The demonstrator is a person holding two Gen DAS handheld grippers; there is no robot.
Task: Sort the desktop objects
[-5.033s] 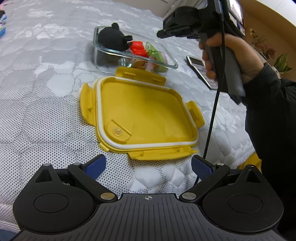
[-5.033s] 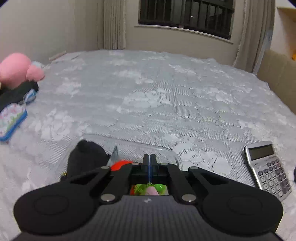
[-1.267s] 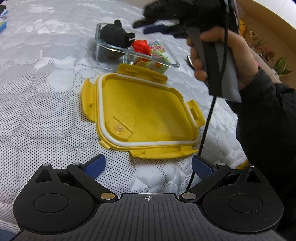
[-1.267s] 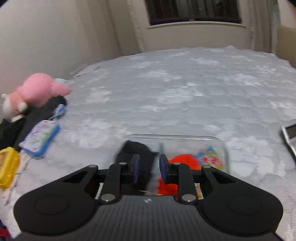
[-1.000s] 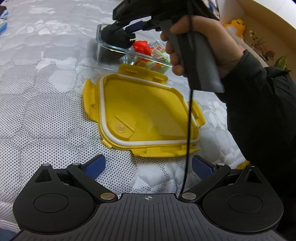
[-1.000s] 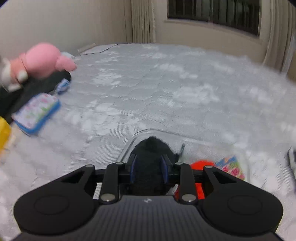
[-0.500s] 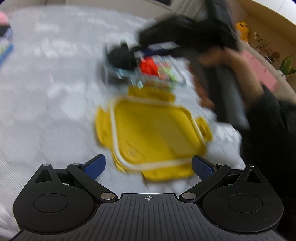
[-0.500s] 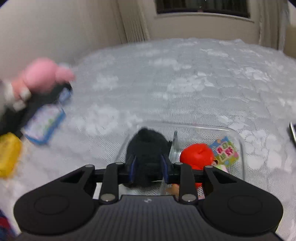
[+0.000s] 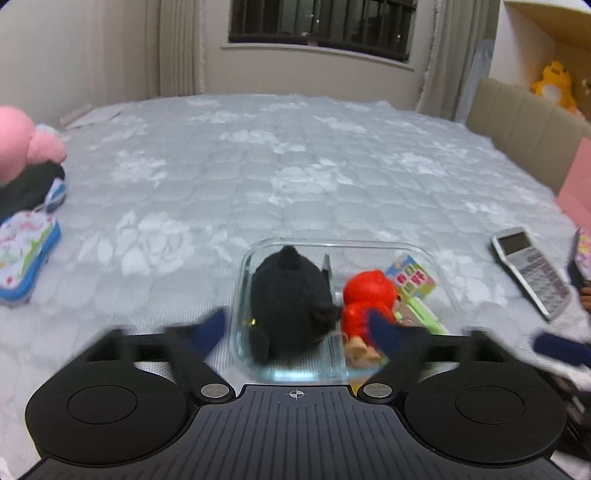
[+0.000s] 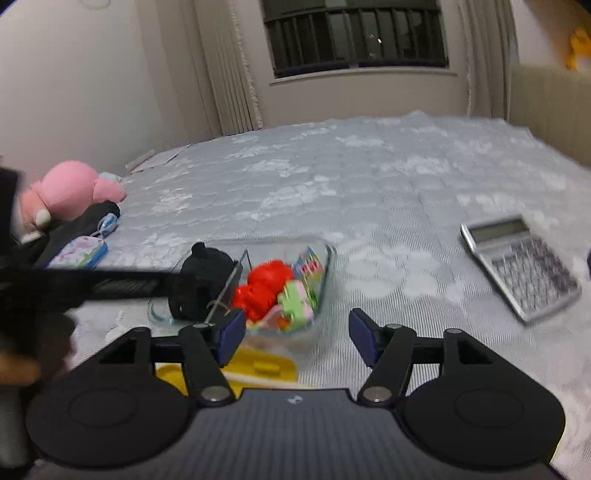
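Both grippers, left (image 9: 295,328) and right (image 10: 297,334), spread, jaws just moved, holding nothing. Glass box (image 9: 439,273) loaded (black plush, red toy); calculator (image 10: 524,266) and yellow lid (image 10: 266,369) left.

Left wrist view sits low and close behind the glass box (image 9: 441,280), centre-bottom of frame, facing across the bed (image 9: 295,166) to the window (image 9: 321,22). Right wrist view stands further back, box (image 10: 325,273) left of centre. Both share box, calculator (image 9: 528,269) at right, pink plush (image 10: 70,190) at left.
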